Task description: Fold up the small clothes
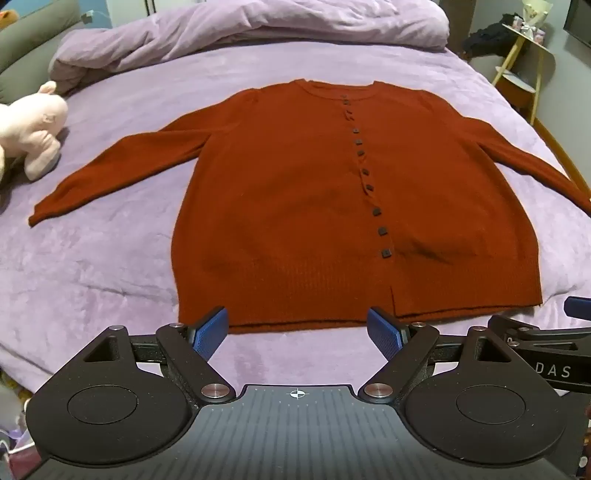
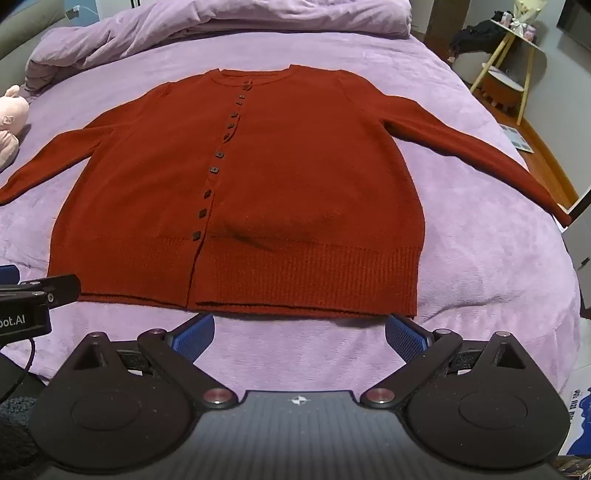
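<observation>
A rust-red buttoned cardigan (image 1: pixel 295 192) lies flat, sleeves spread, on a purple bedspread (image 1: pixel 110 258). Just short of its hem, the left gripper (image 1: pixel 297 334) and right gripper (image 2: pixel 299 338) hover, jaws wide, empty. A pink plush toy (image 1: pixel 33 129) sits at the left.

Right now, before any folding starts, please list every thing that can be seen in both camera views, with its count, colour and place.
cardigan: one, rust red, spread flat on the bed, buttoned, sleeves out to both sides, hem toward the cameras.
buttons: one row, dark, down the cardigan's front.
bed cover: one, lilac, under the cardigan.
duvet: one, lilac, bunched at the far end of the bed.
plush toy: one, pale pink, on the bed beyond the cardigan's left sleeve.
side table: one, pale wooden legs, beside the bed at far right.
left gripper: one, black with blue pads, jaws open, just short of the hem.
right gripper: one, same colours, jaws open, just short of the hem.
</observation>
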The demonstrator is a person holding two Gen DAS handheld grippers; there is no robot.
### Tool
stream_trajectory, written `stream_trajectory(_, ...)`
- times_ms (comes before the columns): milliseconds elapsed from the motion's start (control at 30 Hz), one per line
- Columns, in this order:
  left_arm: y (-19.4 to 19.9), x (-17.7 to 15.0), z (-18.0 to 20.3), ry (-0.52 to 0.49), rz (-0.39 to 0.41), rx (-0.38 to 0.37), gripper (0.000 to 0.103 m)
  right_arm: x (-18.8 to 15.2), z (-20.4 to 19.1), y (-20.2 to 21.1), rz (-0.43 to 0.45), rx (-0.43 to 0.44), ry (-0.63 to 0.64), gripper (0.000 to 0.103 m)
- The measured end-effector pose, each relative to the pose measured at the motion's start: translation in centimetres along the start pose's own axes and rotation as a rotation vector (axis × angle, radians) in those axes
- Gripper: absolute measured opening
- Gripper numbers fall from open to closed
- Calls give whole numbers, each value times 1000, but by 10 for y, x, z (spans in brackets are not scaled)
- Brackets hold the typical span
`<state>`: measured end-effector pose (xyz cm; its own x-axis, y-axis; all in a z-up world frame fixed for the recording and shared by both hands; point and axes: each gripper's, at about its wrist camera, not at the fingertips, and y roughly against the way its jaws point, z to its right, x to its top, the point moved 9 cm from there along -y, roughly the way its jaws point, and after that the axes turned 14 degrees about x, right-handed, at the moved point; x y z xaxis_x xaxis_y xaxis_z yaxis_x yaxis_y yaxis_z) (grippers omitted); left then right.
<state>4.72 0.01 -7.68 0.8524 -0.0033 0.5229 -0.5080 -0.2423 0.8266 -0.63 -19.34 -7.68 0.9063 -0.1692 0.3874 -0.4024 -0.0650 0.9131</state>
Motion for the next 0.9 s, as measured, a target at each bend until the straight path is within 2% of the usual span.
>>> stream_trajectory(900,-4,-3,0,-2,-21,12,87,-2,-1,-2,-3,1,-6,99)
